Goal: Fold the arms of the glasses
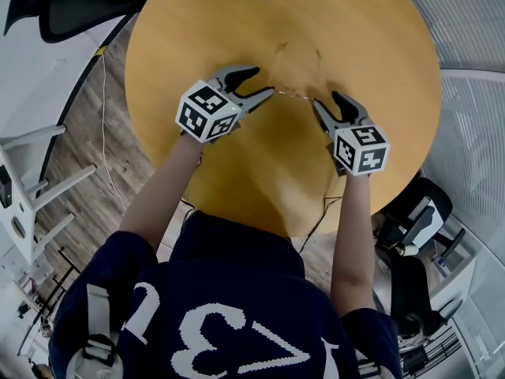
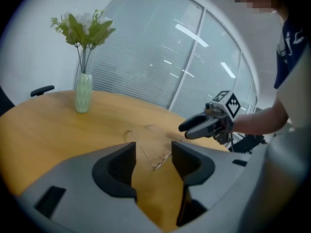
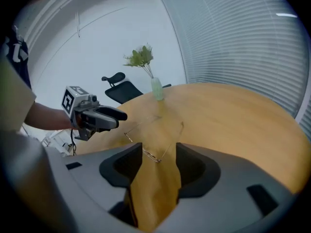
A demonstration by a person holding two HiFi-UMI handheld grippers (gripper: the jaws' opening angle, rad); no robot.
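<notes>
Right now the glasses (image 2: 162, 161) lie near the middle of the round wooden worktop (image 1: 371, 46). They are a thin wire pair, faint against the wood. Their front faces away from the person and their arms are not folded, running back toward the person, with the tips close together.

The left gripper (image 1: 263, 83) comes in from the left and the right gripper (image 1: 325, 99) from the right. They point inward at each other, with the arm tips of the glasses between them. Both are low over the worktop and tilted downward. In the head view a thin line of wire runs from one gripper's fingertips to the other's.

In the left gripper view its jaws stand wide apart, released. One arm tip shows in the gap between them, lying on the wood, and neither pad presses on it. The right gripper view shows the same. Its jaws are spread and hold nothing, and the arm tips lie in the opening, clear of both pads. Each gripper view also catches the other gripper across the glasses, with its marker cube and a bare forearm behind it.

At the far edge of the worktop stands a pale green vase (image 2: 83, 93) with green stems and white flowers (image 2: 85, 25). Behind it are tall windows with closed blinds (image 2: 146, 62). A black office chair (image 3: 119, 89) sits beyond the worktop.
</notes>
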